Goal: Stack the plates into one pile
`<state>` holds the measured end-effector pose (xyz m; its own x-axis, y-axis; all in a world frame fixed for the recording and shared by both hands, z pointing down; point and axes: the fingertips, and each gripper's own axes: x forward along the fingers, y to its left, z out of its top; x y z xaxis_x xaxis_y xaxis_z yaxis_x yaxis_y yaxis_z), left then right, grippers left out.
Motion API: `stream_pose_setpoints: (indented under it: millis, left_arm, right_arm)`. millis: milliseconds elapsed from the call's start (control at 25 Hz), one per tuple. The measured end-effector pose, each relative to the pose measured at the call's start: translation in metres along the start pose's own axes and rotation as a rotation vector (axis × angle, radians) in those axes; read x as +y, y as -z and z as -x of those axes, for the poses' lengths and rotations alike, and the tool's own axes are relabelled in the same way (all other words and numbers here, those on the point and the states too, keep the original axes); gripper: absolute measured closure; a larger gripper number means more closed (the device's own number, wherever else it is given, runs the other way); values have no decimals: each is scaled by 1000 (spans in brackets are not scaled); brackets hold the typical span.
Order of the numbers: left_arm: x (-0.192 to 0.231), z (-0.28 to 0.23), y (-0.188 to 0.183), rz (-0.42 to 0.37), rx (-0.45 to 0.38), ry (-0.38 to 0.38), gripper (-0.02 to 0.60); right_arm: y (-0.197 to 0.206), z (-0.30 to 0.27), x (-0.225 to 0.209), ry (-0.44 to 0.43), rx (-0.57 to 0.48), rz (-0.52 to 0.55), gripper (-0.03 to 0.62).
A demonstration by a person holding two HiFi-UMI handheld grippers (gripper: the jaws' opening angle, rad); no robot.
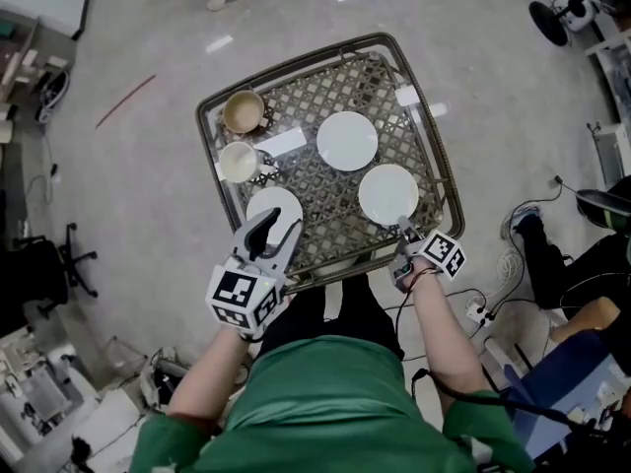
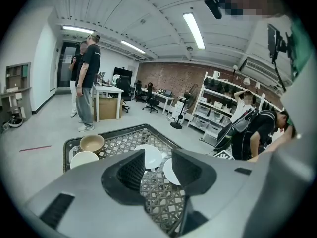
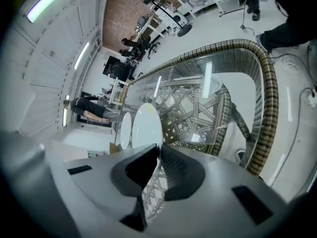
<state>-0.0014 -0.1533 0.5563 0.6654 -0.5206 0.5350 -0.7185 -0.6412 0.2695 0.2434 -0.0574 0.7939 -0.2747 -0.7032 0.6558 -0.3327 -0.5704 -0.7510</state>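
Note:
Three white plates lie on the glass-topped rattan table [image 1: 424,146]. The far plate [image 1: 347,140] lies apart in the middle. The right plate [image 1: 387,193] has its near rim between the jaws of my right gripper [image 1: 402,229], which is shut on it; in the right gripper view that plate [image 3: 147,125] runs down into the closed jaws of the right gripper [image 3: 158,155]. The near-left plate [image 1: 276,203] is partly hidden under my left gripper [image 1: 268,227], which hangs open over it. Nothing is between the jaws of the left gripper [image 2: 158,167].
A tan bowl [image 1: 243,111] and a white bowl [image 1: 238,162] stand at the table's left side, with a white card [image 1: 281,143] beside them. The table has a raised woven rim [image 1: 449,200]. Cables and a power strip [image 1: 477,313] lie on the floor at right. People stand beyond the table [image 2: 89,81].

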Motion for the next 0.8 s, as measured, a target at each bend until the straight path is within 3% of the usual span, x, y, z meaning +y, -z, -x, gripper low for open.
stream_pose_setpoints:
  millis: [400, 800]
  left_arm:
    - [8, 29, 1, 29, -37, -21, 405]
    - [39, 69, 17, 66, -80, -74, 405]
  right_arm:
    - [-2, 27, 46, -182, -93, 62, 566]
    - [42, 21, 93, -262, -26, 143, 566]
